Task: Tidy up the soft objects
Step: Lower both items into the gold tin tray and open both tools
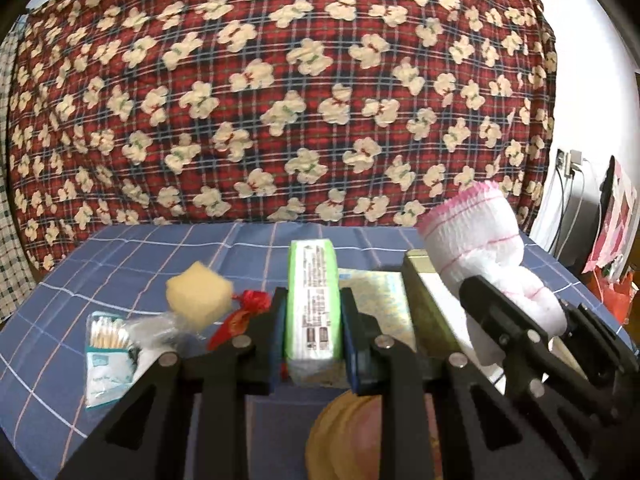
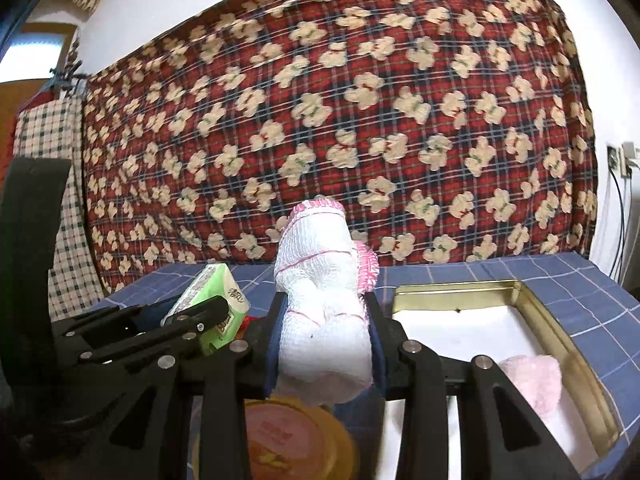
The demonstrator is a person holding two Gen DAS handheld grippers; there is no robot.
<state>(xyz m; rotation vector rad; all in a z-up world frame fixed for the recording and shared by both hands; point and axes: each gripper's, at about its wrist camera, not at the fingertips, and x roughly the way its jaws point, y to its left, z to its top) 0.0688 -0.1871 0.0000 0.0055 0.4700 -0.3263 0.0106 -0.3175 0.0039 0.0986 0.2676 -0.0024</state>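
1. Your left gripper (image 1: 313,320) has its jaws closed on a green tissue pack (image 1: 313,300). The pack stands on end between the blue pads, raised above the blue checked tablecloth (image 1: 120,248).
2. Your right gripper (image 2: 326,332) has its jaws clamped on a white rolled cloth with pink edging (image 2: 324,280). The roll stands upright between the pads, its pink-trimmed end on top.
3. In the left wrist view, the right gripper (image 1: 516,320) shows at the right with the same white cloth (image 1: 480,248), held over the near edge of the gold tin (image 1: 432,312).
4. In the right wrist view, the left gripper (image 2: 192,316) shows at the left, tilted, with the tissue pack (image 2: 212,300) in its jaws.
5. The gold tin (image 2: 560,332) lies open on the tablecloth (image 2: 600,292) to the right of the right gripper. A pink fluffy item (image 2: 536,380) sits inside it near the front edge; the rest of the white lining shows bare.
6. On the cloth left of the left gripper: a yellow sponge (image 1: 198,292), a red wrapper (image 1: 240,316) just beside it, and a bag of cotton swabs (image 1: 106,352) nearer the front.
7. A round orange-lidded container (image 2: 292,440) sits below the right gripper, partly hidden by the fingers.
8. A red plaid bear-print blanket (image 1: 280,100) hangs behind the table.
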